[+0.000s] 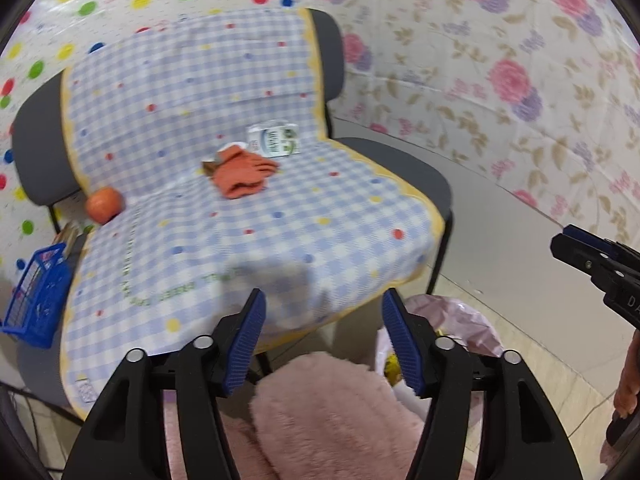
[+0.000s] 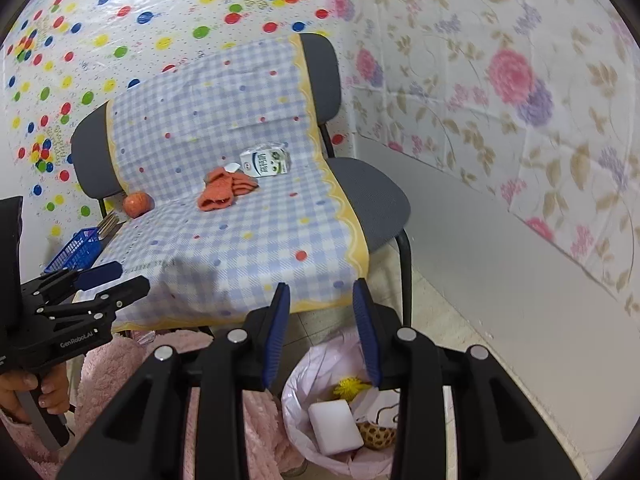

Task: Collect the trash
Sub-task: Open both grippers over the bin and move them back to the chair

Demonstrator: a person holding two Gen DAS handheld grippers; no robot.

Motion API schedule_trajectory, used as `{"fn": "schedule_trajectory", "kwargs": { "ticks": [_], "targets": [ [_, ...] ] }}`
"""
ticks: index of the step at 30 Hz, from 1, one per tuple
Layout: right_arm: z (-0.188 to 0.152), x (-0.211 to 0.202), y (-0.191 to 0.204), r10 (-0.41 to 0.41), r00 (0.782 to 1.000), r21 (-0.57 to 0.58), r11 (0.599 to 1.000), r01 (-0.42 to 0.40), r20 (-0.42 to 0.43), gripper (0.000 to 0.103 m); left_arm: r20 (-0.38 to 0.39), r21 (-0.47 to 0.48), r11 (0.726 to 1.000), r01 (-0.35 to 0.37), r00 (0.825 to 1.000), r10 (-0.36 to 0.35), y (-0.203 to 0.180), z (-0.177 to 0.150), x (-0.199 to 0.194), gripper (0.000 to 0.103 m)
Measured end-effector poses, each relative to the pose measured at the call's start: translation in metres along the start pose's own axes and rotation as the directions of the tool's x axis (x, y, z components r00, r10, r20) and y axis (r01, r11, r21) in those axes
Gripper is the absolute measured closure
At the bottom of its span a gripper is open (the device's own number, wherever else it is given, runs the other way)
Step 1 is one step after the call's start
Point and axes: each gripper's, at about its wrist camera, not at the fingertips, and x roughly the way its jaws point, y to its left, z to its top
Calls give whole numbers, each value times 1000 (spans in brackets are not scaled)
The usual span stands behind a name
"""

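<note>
A white milk carton [image 1: 274, 140] [image 2: 266, 162] lies on its side at the back of a chair seat covered by a blue checked cloth [image 1: 240, 240]. In front of it sits a crumpled orange cloth [image 1: 242, 174] [image 2: 224, 188]. Beside the chair stands a bin lined with a pink bag [image 2: 296, 368] [image 1: 472, 320], holding a white block [image 2: 336, 424] and a yellow item [image 2: 350, 388]. My left gripper [image 1: 324, 296] [image 2: 128, 276] hangs open over the seat's front edge, nothing between its pads. My right gripper [image 2: 321, 285] [image 1: 568, 244] is open above the bin, nothing in it.
An orange fruit [image 1: 104, 204] [image 2: 138, 204] rests at the seat's left rear. A blue mesh basket [image 1: 36, 300] [image 2: 76, 250] stands left of the chair. A pink fluffy mat [image 1: 332, 412] lies below the grippers. Patterned walls close in behind and to the right.
</note>
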Motion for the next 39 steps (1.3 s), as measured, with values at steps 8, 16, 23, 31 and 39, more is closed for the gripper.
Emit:
{"fn": "schedule_trajectory", "kwargs": {
  "ticks": [8,16,23,31,39],
  "targets": [
    [15,17,26,54,999,-45,998,-54,-3,51,7,-87,991,-106,994,107,54,5,-11,35],
    [46,39,59,130,992,-101,987,-128,8,50,33,-166,960,-224,972,232,112,25,-30,34],
    [75,71,87,175,984,-142,974,-174,-4,50,71,-198,932,-304,944,323,153,54,-45,34],
    [115,104,107,195,981,-166,968,-190,14,52,105,-209,918,-337,926,364,183,94,-35,34],
    [139,173,126,210,977,-178,961,-213,-33,52,55,-203,924,-324,938,342,202,101,30,34]
  ]
}}
